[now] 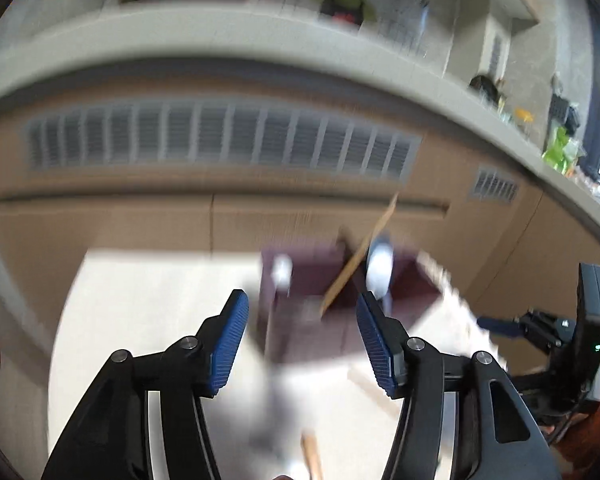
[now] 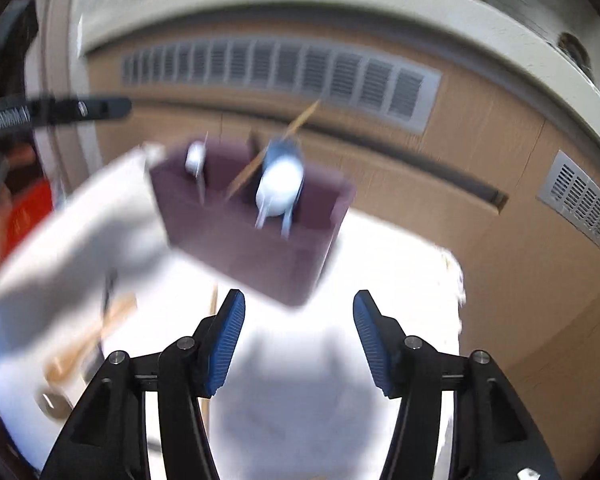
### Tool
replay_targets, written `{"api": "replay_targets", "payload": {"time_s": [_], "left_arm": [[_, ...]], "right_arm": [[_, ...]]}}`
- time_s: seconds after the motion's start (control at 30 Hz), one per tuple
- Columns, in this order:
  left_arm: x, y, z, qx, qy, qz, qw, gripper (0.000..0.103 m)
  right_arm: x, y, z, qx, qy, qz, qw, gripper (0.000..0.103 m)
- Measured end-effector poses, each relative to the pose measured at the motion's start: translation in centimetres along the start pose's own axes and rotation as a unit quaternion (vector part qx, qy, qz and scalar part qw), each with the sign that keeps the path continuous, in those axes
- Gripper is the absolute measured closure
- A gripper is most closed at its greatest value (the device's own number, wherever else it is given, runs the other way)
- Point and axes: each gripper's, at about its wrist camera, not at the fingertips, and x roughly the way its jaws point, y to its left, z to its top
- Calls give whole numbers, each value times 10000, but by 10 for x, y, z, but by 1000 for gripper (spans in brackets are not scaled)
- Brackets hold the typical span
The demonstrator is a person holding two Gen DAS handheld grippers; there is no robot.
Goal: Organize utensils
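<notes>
While both frames are smeared by motion, the left gripper [image 1: 302,332] shows its blue-padded jaws spread apart with nothing between them, and the right gripper [image 2: 299,334] shows the same. Just ahead of both sets of jaws, a dark maroon rectangular utensil holder [image 2: 256,240] stands on the white worktop [image 2: 380,264]. White-bowled spoons [image 2: 279,188] and a slanted wooden stick [image 2: 296,124] rise from its compartments. Left of the right jaws, wooden-handled utensils [image 2: 88,340] lie on the worktop. Beyond the holder, tan cabinet fronts [image 1: 140,224] carry a grey vent grille [image 1: 220,140].
</notes>
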Motion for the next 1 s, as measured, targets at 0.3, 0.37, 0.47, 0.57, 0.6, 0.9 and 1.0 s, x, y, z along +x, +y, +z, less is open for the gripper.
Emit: {"api": "replay_targets", "payload": {"time_s": [0.3, 0.37, 0.47, 0.57, 0.6, 0.9, 1.0], "left_arm": [[-3, 10, -100, -274, 1317, 133, 9908, 47], [-9, 16, -111, -420, 1383, 151, 9894, 47], [-26, 31, -125, -644, 1347, 287, 9884, 47], [-38, 43, -129, -882, 1217, 358, 9880, 47], [-40, 46, -130, -929, 1190, 364, 9879, 47], [-51, 69, -140, -1250, 1184, 377, 9843, 47], [-54, 74, -143, -1303, 1194, 402, 9834, 47]], "right_arm": [[-6, 55, -56, -417, 565, 932, 9932, 59], [-17, 73, -65, -814, 579, 1524, 9833, 59], [-29, 97, -76, -1539, 639, 1965, 9662, 59], [-38, 125, -90, -2428, 641, 2056, 9459, 59], [-40, 135, -94, -2656, 615, 1986, 9414, 59], [-1, 164, -58, -2497, 699, 2340, 9370, 59], [12, 165, -51, -2030, 810, 2536, 9423, 63]]}}
